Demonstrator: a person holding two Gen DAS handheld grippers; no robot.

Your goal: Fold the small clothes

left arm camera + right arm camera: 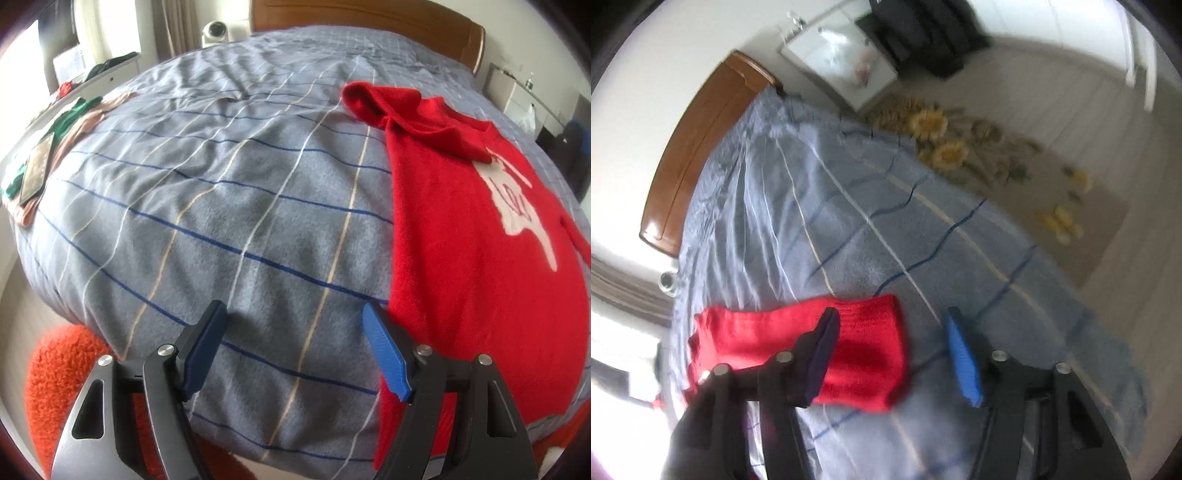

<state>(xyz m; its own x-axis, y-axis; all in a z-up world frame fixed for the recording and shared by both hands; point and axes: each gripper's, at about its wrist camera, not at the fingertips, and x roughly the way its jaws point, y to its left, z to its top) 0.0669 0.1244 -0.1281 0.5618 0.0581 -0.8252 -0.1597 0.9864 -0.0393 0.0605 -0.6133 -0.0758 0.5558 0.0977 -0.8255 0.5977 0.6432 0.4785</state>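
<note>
A red sweater [461,229] with a white print lies flat on the grey-blue checked bedspread [221,206], one sleeve folded across its upper part. My left gripper [295,339] is open and empty just above the bedspread, its right pad beside the sweater's left edge. In the right wrist view a red sleeve end [820,343] lies on the bedspread [849,221]. My right gripper [890,347] is open and empty above it, its left finger over the sleeve.
Green and beige clothes [62,133] and a dark flat object [35,170] lie at the bed's far left edge. A wooden headboard [369,14] stands at the back. An orange fuzzy thing [59,373] sits below the bed's near edge. A flowered rug [979,155] lies on the floor.
</note>
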